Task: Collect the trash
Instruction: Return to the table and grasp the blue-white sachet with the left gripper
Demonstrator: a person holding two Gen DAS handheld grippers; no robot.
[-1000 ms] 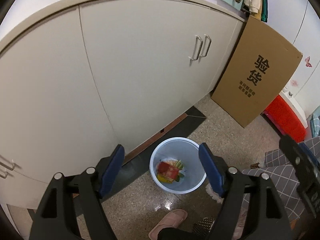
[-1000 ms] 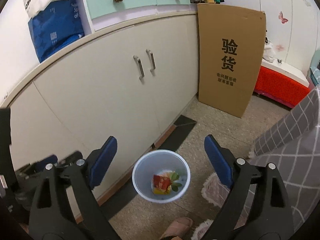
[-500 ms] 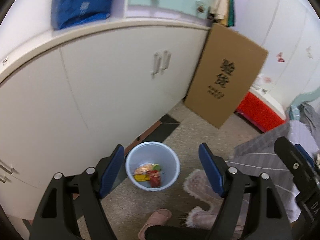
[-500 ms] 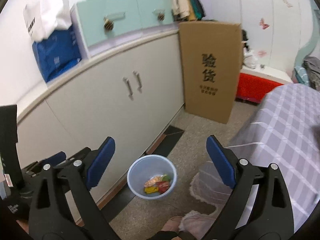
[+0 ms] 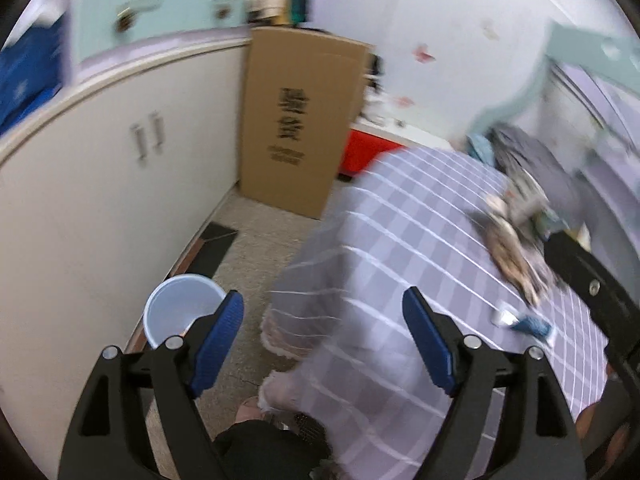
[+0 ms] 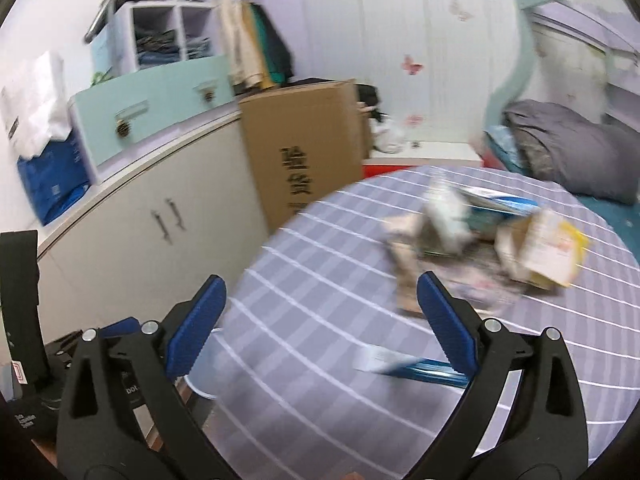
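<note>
The bed cover [image 6: 320,320] is lilac-grey with a white grid of lines. On it lies a blue-and-white wrapper [image 6: 404,364] and, toward the far edge, a yellow-and-white packet [image 6: 552,248] (blurred). The bin [image 5: 180,312] is pale blue — the box [image 5: 296,120] plain brown with dark print, the cabinet [image 5: 100,184] cream.

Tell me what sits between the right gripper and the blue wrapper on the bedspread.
Nothing visible does. The right gripper hangs open above the checked bedspread, and the blue wrapper lies flat just ahead of its right finger, apart from the trash pile farther back. Motion blur hides fine detail.
</note>
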